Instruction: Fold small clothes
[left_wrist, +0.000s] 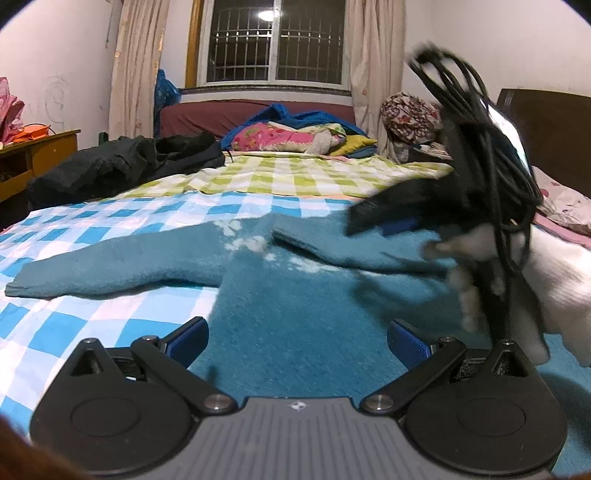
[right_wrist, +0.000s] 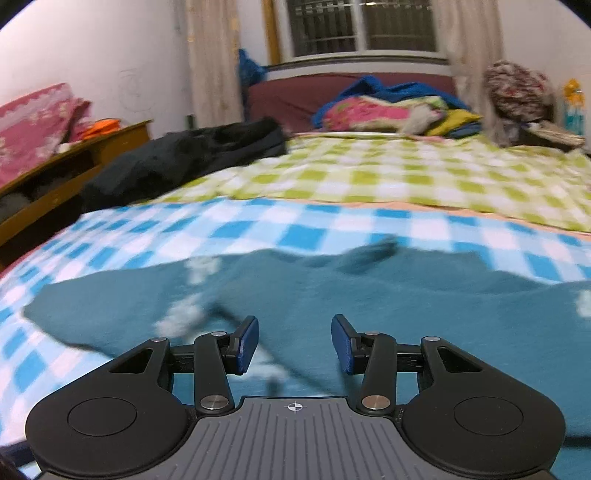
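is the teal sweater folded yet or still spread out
Partly folded: the teal sweater has one sleeve spread flat on the blue checked blanket, and the other sleeve lies across the body.

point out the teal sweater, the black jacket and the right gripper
teal sweater (left_wrist: 295, 295), left wrist view, on its body
black jacket (left_wrist: 122, 162), left wrist view, on its crumpled middle
right gripper (right_wrist: 294, 341), right wrist view, between the fingertips

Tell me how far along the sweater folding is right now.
Early stage. Done: one sleeve already lies folded across the teal sweater. In hand: nothing; the left hand-held gripper and right hand-held gripper are both open over the body. Left: the other sleeve lies stretched out on the blue checked blanket, and the body is unfolded.
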